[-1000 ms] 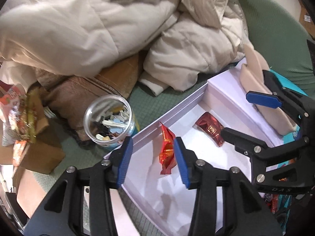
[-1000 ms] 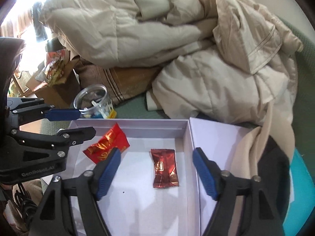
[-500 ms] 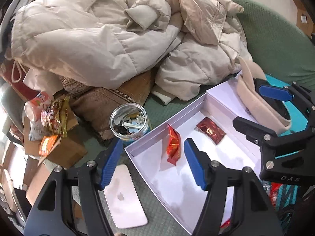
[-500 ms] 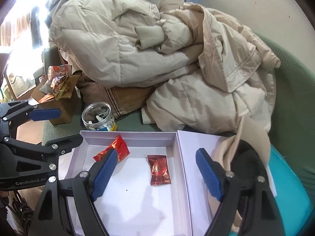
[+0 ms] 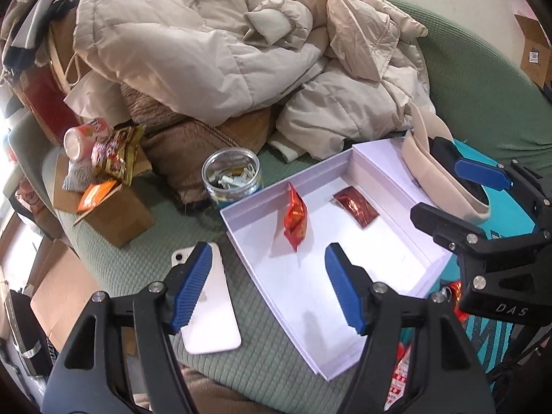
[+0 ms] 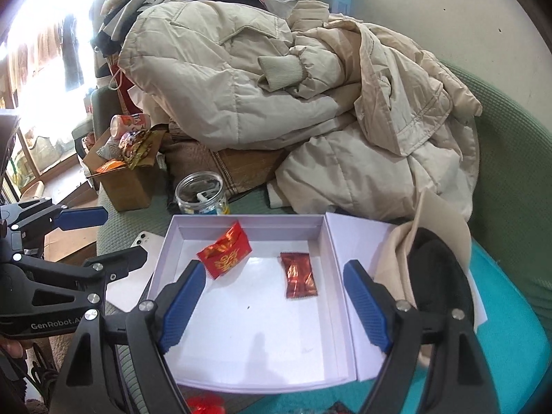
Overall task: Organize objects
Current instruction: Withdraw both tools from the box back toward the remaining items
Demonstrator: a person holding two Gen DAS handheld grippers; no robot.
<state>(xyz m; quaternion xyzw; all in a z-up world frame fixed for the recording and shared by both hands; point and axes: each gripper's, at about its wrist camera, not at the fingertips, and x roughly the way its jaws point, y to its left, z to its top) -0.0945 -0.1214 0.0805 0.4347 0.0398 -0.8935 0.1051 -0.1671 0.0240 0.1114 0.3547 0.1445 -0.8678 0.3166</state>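
A white open box [image 5: 310,310] lies on the green cushion. Inside it an orange-red snack packet [image 5: 296,219] leans by the far wall, with a dark red candy wrapper [image 5: 357,205] flat to its right. My left gripper [image 5: 267,252] hovers above the box's near left corner. Its jaws are opening and nothing is between them. The right wrist view shows the same packet [image 6: 226,253] and wrapper [image 6: 298,274] just beyond my right gripper [image 6: 274,269], which stands open and empty over the box floor [image 6: 248,327].
A glass jar [image 5: 232,179] of small items stands behind the box. A white phone [image 5: 210,317] lies at its left. A cardboard box of snacks [image 5: 114,203] sits further left. A beige padded coat [image 5: 207,51] is piled behind. A beige hat [image 6: 438,269] rests on a teal surface [image 6: 510,310].
Both grippers have drawn back and upward from the box. The left jaws have widened and left the orange-red packet in the box. The phone has come into view.
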